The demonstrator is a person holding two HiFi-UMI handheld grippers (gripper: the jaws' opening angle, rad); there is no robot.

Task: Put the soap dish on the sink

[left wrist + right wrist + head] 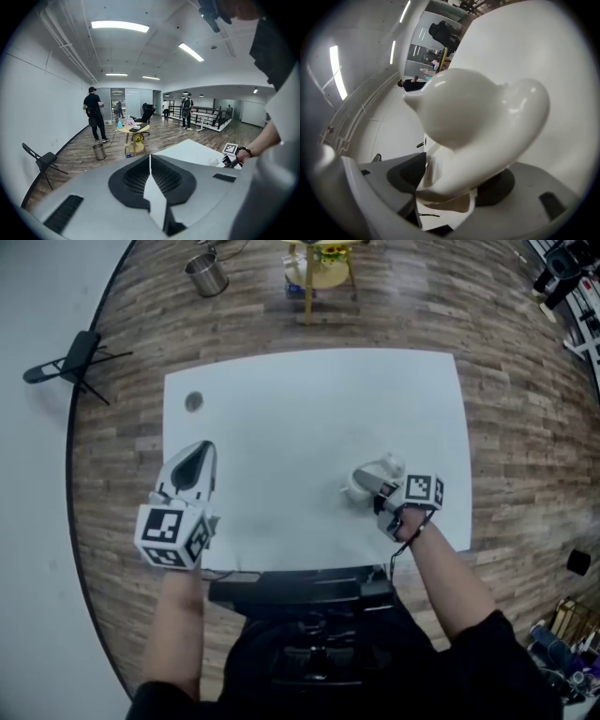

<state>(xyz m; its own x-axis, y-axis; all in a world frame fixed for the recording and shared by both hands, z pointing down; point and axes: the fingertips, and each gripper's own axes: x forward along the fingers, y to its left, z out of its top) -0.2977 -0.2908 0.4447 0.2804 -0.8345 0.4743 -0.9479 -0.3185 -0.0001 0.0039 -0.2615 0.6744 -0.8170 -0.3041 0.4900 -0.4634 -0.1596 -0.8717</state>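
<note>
Two tongs show over one white table (309,409); the left tongs (195,457) hang above the table's left part, near its front edge, and the right tongs (380,493) reach over its right part, also toward the front edge. In the left gripper view the left tongs (150,157) are pressed together, pad against pad along a thin line, with nothing between them; they point out over the table's far side. In the right gripper view the right tongs (450,197) are spread wide with the soap dish (478,122) between them, its glossy white body filling most of that view; the pads do not appear to press on it. From the head view the soap dish (367,479) sits on the table's right part, just ahead of the right tongs and well apart from the left tongs. A small dark round spot (194,401) lies near the table's far left corner; what it is I cannot tell. Beyond the table's far edge, on the wooden floor (422,306), stand a metal bucket (207,276) and a small round table (319,273); a black folding chair (75,360) stands off the table's left side. In the left gripper view a person in black (95,117) stands beyond the bucket (99,151).
</note>
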